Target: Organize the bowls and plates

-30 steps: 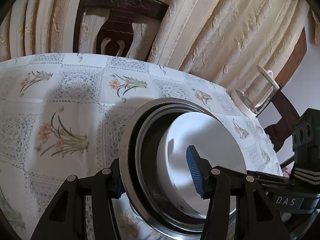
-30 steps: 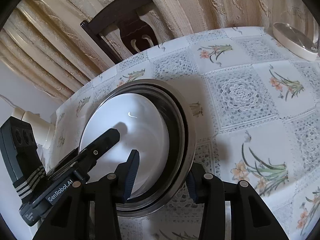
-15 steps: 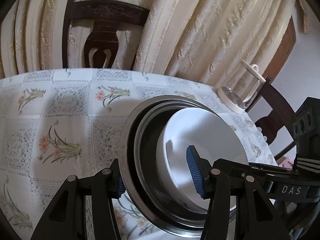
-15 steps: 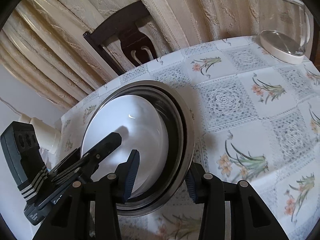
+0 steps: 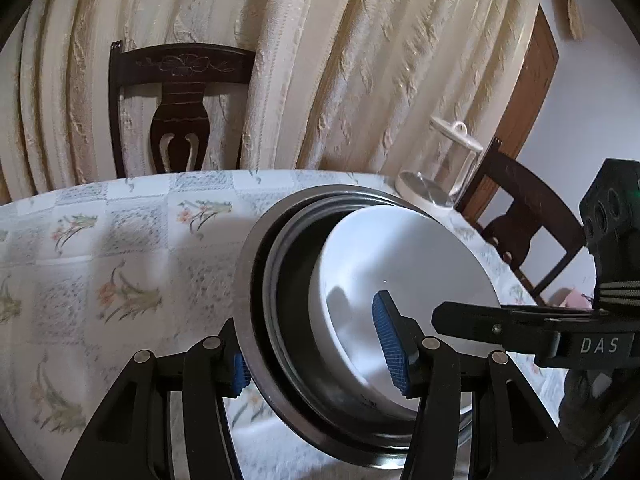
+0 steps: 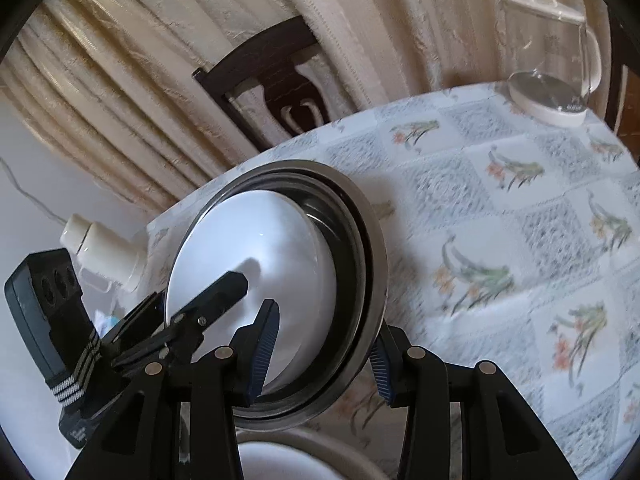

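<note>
Dark wooden chair [image 5: 180, 108] behind floral tablecloth [image 5: 100, 264]; cream curtains [image 5: 340, 60]; glass kettle [image 6: 552, 56] on table.

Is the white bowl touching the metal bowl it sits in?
Touching: the left wrist view shows the white bowl nested inside the metal bowl, resting against its wall.

Steel bowl [image 5: 256, 344] brushed metal; inner white bowl [image 5: 400, 264] glossy ceramic; tablecloth [image 5: 120, 248] lace-patterned.

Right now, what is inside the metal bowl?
A white bowl sits nested inside the metal bowl. The white bowl covers the metal bowl's bottom, so anything beneath it cannot be seen.
</note>
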